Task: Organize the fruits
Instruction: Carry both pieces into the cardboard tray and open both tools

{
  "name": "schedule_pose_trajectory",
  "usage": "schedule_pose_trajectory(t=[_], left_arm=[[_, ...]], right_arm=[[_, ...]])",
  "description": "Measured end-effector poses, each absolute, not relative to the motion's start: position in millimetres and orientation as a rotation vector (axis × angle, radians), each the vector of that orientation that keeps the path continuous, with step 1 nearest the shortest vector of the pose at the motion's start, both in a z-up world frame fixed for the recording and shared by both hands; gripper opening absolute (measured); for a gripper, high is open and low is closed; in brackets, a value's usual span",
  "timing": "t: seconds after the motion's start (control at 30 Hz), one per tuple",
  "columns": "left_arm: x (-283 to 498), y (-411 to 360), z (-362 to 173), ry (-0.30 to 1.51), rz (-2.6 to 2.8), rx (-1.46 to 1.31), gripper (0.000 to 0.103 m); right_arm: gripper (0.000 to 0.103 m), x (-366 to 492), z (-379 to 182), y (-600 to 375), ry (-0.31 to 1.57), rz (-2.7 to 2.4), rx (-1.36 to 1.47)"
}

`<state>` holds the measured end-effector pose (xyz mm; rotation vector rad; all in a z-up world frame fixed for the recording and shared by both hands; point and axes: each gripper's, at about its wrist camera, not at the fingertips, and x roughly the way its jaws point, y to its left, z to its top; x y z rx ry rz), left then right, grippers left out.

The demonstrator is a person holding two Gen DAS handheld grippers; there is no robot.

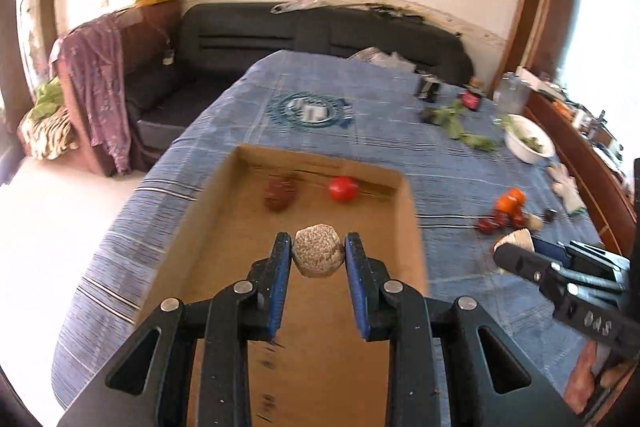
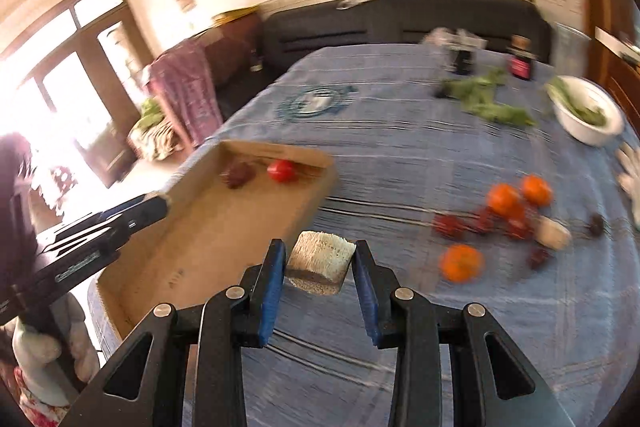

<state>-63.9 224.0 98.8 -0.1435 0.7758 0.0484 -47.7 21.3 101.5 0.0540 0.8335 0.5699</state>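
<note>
My left gripper [image 1: 318,254] is shut on a beige, rough, roundish fruit piece [image 1: 318,255] and holds it above the cardboard tray [image 1: 224,227]. A dark red fruit [image 1: 280,194] and a red tomato [image 1: 343,188] lie at the tray's far end. My right gripper [image 2: 320,265] is shut on a beige fibrous chunk [image 2: 320,261] above the blue cloth, just right of the tray [image 2: 200,247]. Oranges [image 2: 502,198], small red fruits [image 2: 450,225] and a pale piece [image 2: 554,231] lie scattered on the cloth to the right.
A white bowl with greens [image 2: 586,115] and loose leaves [image 2: 490,103] sit far right. Dark bottles [image 2: 520,61] stand at the back. A black sofa [image 1: 320,31] lies beyond the table. The table's left edge drops to the floor [image 1: 60,211].
</note>
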Motion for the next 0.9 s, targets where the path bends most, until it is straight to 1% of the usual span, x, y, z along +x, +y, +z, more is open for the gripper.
schedule_pose_trajectory(t=[0.27,0.4,0.7,0.77,0.83,0.9], left_arm=[[-19,269,62,0.904,0.075,-0.215,0.026],[-4,278,51,0.949,0.087,-0.237,0.026],[11,291,33,1.029,0.105,-0.283,0.027],[12,292,32,1.028,0.103,-0.291,0.029],[11,294,33,1.018,0.103,-0.296,0.038],[8,294,38,0.999,0.112,-0.29,0.04]], right_arm=[[0.038,-11,71,99,0.939,0.64,-0.009],[0.038,6,53,126,0.979,0.637,-0.057],[0.038,19,37,145,1.005,0.629,-0.082],[0.038,17,37,146,0.996,0.626,-0.091],[0.038,16,36,149,0.986,0.623,-0.098],[0.041,16,36,150,0.981,0.622,-0.096]])
